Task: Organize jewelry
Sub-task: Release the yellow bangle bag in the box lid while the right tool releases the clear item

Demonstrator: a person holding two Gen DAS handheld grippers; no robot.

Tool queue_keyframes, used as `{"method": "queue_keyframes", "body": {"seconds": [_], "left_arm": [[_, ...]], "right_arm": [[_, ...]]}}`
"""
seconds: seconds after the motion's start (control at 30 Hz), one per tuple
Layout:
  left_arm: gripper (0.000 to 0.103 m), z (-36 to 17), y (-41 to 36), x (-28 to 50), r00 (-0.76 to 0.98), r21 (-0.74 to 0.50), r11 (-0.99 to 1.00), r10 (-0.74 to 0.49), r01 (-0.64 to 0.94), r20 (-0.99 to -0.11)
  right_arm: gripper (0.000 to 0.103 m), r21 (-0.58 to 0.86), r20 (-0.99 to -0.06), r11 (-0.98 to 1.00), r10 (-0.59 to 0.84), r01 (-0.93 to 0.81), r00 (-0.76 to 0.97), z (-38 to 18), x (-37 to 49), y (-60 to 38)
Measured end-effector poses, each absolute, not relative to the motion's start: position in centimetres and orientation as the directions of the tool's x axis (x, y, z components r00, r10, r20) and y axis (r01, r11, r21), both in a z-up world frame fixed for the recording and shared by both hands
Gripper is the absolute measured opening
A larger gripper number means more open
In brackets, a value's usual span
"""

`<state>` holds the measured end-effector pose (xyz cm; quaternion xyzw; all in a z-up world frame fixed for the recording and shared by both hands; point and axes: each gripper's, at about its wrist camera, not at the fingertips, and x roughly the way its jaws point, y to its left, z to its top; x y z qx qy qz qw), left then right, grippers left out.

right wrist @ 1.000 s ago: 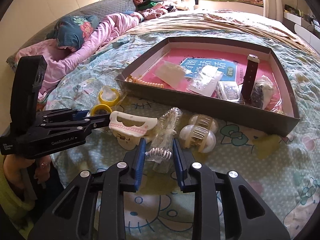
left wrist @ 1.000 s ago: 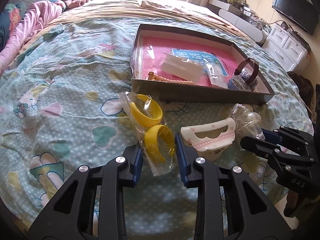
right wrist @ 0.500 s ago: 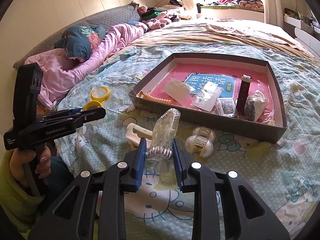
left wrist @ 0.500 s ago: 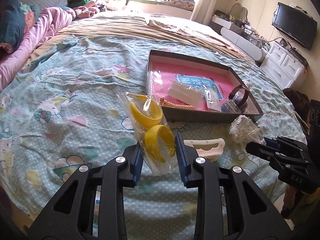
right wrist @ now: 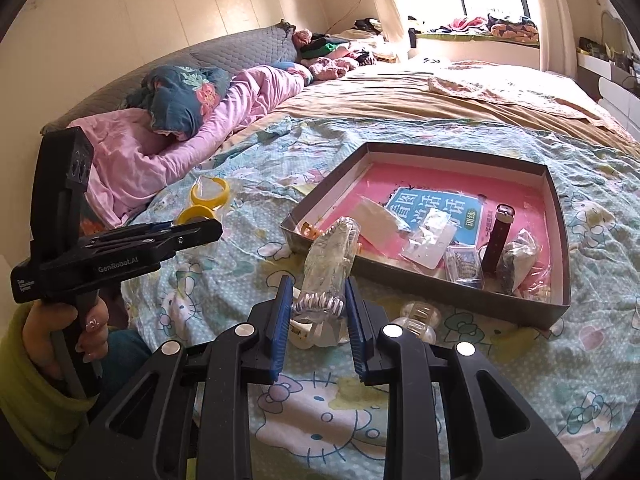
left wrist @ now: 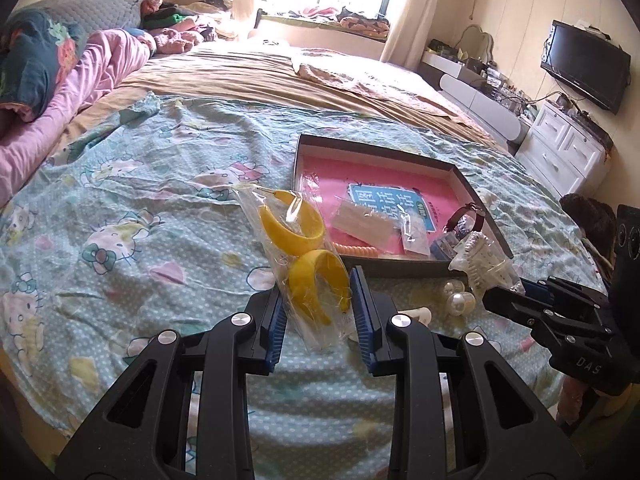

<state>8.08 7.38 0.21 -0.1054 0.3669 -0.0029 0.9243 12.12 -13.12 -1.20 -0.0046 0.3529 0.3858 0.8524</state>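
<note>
My left gripper [left wrist: 318,312] is shut on a clear bag with two yellow bangles [left wrist: 298,256] and holds it above the bed; the bag also shows in the right wrist view [right wrist: 204,202]. My right gripper [right wrist: 316,316] is shut on a clear bagged hair claw [right wrist: 330,264], lifted above the bed, also visible in the left wrist view [left wrist: 486,260]. A shallow grey box with a pink floor [right wrist: 556,216] lies ahead, holding a watch [right wrist: 498,238], small bags and a coil band [left wrist: 356,250]. A pearl-white claw clip [right wrist: 418,316] and a white-pink clip [right wrist: 300,330] lie on the bedspread.
The bedspread [left wrist: 132,240] is teal with cartoon cats. Pink bedding and pillows [right wrist: 168,136] lie at the far left. A white dresser [left wrist: 568,152] and a wall TV [left wrist: 584,64] stand to the right of the bed.
Both grippers have risen with their bags, so the bed and box look farther away. The yellow bangle bag and the clear claw bag left the bedspread.
</note>
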Motion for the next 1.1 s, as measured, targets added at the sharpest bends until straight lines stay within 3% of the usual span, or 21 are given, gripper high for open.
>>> {"method": "queue_keyframes", "body": {"seconds": [0.63, 1.1], "left_arm": [[0.022, 0.3, 3.8, 12.3, 0.722, -0.188, 0.982, -0.12, -0.013, -0.682], [0.022, -3.1, 3.0, 17.2, 0.663, -0.134, 0.991, -0.087, -0.02, -0.743]], "right_arm": [[0.025, 0.238, -0.556, 0.803, 0.574, -0.547, 0.601, 0.1, 14.7, -18.8], [0.025, 0.192, -0.605, 0.904, 0.415, -0.381, 0.679, -3.3, 19.8, -23.1]]}}
